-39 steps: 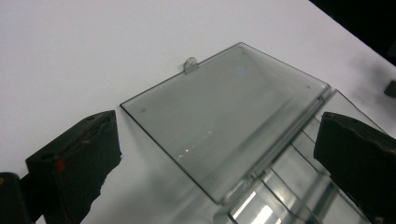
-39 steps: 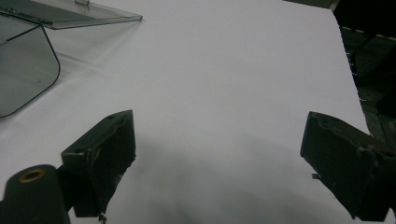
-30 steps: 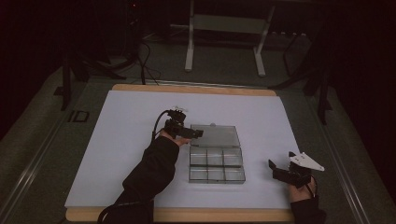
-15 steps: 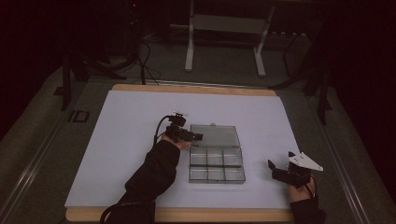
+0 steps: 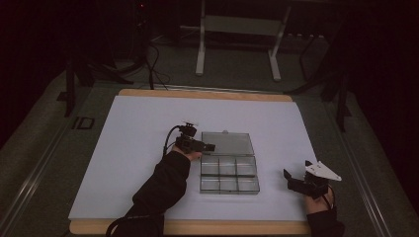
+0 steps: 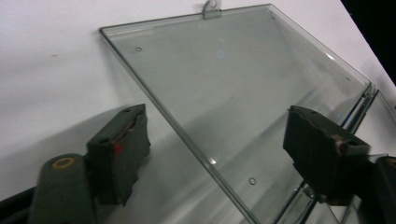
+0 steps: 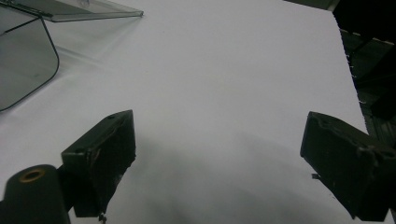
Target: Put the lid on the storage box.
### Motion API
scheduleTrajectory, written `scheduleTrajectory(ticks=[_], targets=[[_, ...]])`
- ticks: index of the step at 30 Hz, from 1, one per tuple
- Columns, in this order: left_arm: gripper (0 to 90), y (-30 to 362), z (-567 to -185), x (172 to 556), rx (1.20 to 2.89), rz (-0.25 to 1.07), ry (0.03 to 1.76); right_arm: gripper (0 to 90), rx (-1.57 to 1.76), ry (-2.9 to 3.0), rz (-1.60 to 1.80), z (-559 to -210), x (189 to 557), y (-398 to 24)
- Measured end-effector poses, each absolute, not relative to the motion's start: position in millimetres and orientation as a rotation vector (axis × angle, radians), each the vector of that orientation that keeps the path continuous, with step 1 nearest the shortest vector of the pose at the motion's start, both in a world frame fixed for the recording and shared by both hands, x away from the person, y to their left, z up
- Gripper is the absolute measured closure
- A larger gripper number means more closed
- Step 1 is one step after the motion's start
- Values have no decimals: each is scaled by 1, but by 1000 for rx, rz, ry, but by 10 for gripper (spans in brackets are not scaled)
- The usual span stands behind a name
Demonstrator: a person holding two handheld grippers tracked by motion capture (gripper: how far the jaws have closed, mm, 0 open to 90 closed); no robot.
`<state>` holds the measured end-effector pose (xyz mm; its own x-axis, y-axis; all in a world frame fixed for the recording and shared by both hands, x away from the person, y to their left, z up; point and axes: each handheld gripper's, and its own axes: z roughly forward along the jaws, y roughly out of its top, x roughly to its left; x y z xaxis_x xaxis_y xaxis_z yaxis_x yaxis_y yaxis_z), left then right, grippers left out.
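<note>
A clear plastic compartment box lies in the middle of the white sheet, its compartments looking empty. Its lid is folded back on the far side, nearly flat. My left gripper is open at the lid's left edge. In the left gripper view the lid fills the space ahead and its edge runs between the jaws of the left gripper, one jaw over the sheet, the other over the lid. My right gripper is open over bare sheet to the right of the box. The right gripper holds nothing, with the box corner far left.
The white sheet covers a wooden table top, whose edge shows at the front. A metal stand and cables lie on the floor beyond the table. Dark surroundings border the table on both sides.
My left gripper has drifted slightly toward the lid's edge. The right gripper and the box have stayed where they were.
</note>
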<state>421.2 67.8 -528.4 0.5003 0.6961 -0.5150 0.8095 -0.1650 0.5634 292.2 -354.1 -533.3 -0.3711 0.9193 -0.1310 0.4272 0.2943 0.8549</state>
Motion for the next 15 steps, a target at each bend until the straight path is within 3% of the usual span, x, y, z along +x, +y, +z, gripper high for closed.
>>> scheduleTrajectory(ticks=[15], targets=[[427, 69, -523, 417, 1881, -176, 1166, 101, 1220, 1943, 985, -533, 294, -354]])
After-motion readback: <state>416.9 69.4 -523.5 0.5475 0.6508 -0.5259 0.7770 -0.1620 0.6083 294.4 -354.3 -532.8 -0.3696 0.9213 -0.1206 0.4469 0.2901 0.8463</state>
